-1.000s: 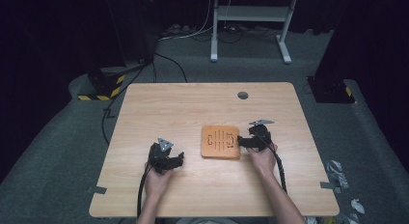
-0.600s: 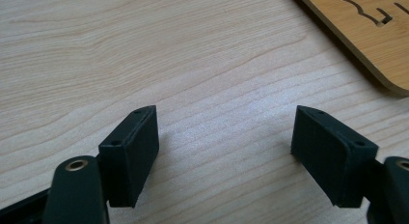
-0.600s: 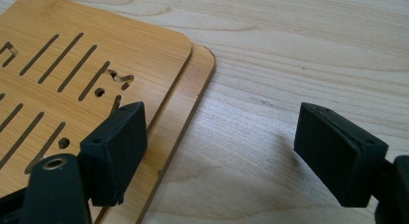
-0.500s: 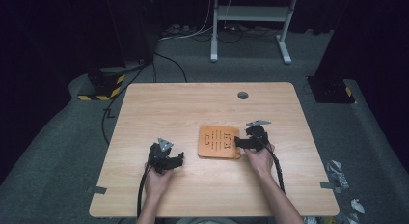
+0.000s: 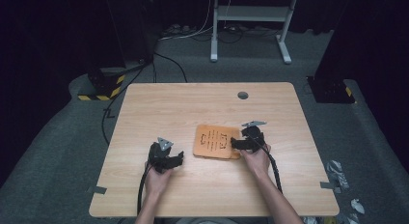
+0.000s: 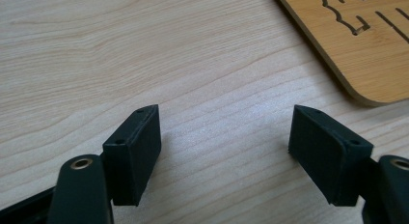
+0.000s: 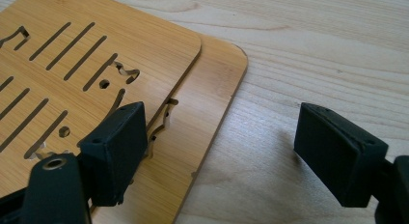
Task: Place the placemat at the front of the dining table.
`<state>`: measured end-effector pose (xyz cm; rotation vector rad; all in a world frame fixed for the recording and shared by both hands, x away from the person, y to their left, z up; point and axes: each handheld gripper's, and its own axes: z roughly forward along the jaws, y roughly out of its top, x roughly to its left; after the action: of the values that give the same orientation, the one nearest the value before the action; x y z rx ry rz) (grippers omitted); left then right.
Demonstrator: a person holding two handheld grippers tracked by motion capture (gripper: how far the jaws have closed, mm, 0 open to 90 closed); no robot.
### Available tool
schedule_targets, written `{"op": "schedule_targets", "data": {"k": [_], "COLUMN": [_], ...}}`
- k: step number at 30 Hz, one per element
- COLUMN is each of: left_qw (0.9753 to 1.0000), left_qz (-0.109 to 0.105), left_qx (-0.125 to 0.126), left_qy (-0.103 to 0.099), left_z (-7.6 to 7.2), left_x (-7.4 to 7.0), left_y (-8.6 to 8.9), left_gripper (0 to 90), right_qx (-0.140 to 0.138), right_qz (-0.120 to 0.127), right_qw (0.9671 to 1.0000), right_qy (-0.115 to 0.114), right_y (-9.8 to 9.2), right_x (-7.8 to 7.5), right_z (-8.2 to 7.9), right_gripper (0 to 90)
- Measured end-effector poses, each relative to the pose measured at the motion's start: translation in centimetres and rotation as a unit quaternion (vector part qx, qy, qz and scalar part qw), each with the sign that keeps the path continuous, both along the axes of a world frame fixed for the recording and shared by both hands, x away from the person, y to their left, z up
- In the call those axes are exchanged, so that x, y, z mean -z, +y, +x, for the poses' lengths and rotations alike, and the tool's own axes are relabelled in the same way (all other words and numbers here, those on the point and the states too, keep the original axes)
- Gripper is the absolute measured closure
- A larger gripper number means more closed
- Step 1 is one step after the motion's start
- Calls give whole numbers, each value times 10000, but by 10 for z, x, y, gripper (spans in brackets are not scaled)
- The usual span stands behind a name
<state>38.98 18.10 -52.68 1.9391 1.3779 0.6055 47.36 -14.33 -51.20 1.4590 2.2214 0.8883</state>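
1. Both tongs are released. My right gripper has its jaws wide, one over the boards and one over bare table. Nothing's pinched.
2. My left gripper is spread too, parked on bare wood just beside the stack, holding nothing.
3. The work pieces are two thin slotted bamboo boards, near table centre, a bit toward my right hand. The top board lies offset on the bottom board, edges not lined up.
4. Progress, my read: early. Boards are stacked but skewed, w/ no grip on either.
5. Left to do, I reckon: close on a board edge, then separate or square them. Can't tell which.
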Motion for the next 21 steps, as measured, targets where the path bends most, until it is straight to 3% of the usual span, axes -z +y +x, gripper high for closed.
{"op": "schedule_targets", "data": {"k": [5,10,12,17,21], "left_qw": [9999,9993,9985,9981,9987], "left_qz": [-102,-335,-427,-473,-317], "left_qx": [66,176,323,393,410], "left_qy": [-27,-69,-62,-33,-12], "left_z": [2,4,8,15,20], "left_x": [-2,-10,-15,-18,-17], "left_y": [-4,-10,-15,-25,-32], "left_gripper": [272,278,275,275,275], "right_qx": [-63,-81,-95,-103,-118], "right_qz": [-10,21,37,72,118], "right_qw": [10000,10000,9999,9999,9998], "right_qy": [-8,-4,-12,-22,-54], "right_y": [2,3,3,2,2], "right_x": [0,0,0,0,-2], "right_z": [-1,-1,-1,-1,-3], "right_gripper": [189,188,188,187,185]}}
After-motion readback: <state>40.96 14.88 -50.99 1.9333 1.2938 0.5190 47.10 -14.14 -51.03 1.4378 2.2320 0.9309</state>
